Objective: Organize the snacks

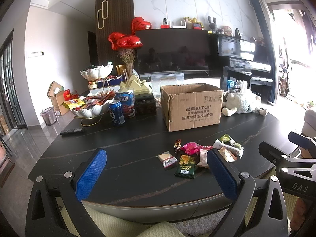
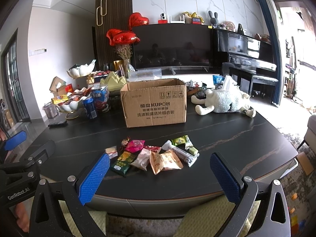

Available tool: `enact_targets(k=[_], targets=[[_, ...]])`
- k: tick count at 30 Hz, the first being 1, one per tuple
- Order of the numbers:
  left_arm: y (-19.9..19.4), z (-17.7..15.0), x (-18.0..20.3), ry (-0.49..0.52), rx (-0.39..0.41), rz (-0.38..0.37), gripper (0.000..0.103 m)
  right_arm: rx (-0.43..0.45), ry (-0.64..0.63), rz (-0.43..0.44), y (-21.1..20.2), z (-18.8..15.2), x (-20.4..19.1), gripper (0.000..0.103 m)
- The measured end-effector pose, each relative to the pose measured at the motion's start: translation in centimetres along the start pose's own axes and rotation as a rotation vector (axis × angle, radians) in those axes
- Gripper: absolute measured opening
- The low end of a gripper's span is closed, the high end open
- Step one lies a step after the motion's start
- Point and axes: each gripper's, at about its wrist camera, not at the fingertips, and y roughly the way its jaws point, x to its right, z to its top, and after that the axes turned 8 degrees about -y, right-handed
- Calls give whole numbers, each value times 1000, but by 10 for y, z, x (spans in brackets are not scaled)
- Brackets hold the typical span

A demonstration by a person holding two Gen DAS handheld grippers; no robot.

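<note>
Crinkly foil snack packets before square cardboard box; both hand-held grippers gape, seemingly empty.

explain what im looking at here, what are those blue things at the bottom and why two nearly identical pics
The blue things are rubbery finger pads of hand-held grippers. A person holds one two-finger gripper in each hand, and each carries a wide-angle camera looking forward along its fingers. So one picture is from the left gripper, the other from the right gripper, side by side; that is why they look alike. Each view also catches part of the other gripper at its edge.

Both grippers are open and hold nothing. They hover at the near edge of a dark table. On it lies a loose pile of snacks, and behind that stands an open cardboard box. Further back are a blue can, a bowl of more snacks and a plush sheep.
</note>
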Motion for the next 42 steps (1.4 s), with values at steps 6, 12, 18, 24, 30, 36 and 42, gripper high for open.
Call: enact_targets(k=[6, 12, 18, 24, 30, 36, 42], targets=[[0, 0, 0, 1, 1, -3, 103, -7, 1, 2, 0, 1, 1, 102], [6, -1, 3, 20, -10, -35, 103, -28, 10, 26, 10, -3, 3, 102], [33, -10, 8, 56, -77, -71, 100, -86, 39, 81, 45, -17, 4, 102], [66, -22, 15, 67, -138, -113, 92, -152, 63, 102, 79, -26, 8, 97], [100, -34, 30, 115, -193, -169, 81, -206, 98, 112, 113, -33, 15, 92], [130, -44, 44, 141, -264, -250, 66, -262, 134, 125, 144, -38, 25, 84], [154, -53, 56, 171, -319, -298, 56, -296, 124, 145, 167, -39, 24, 79]])
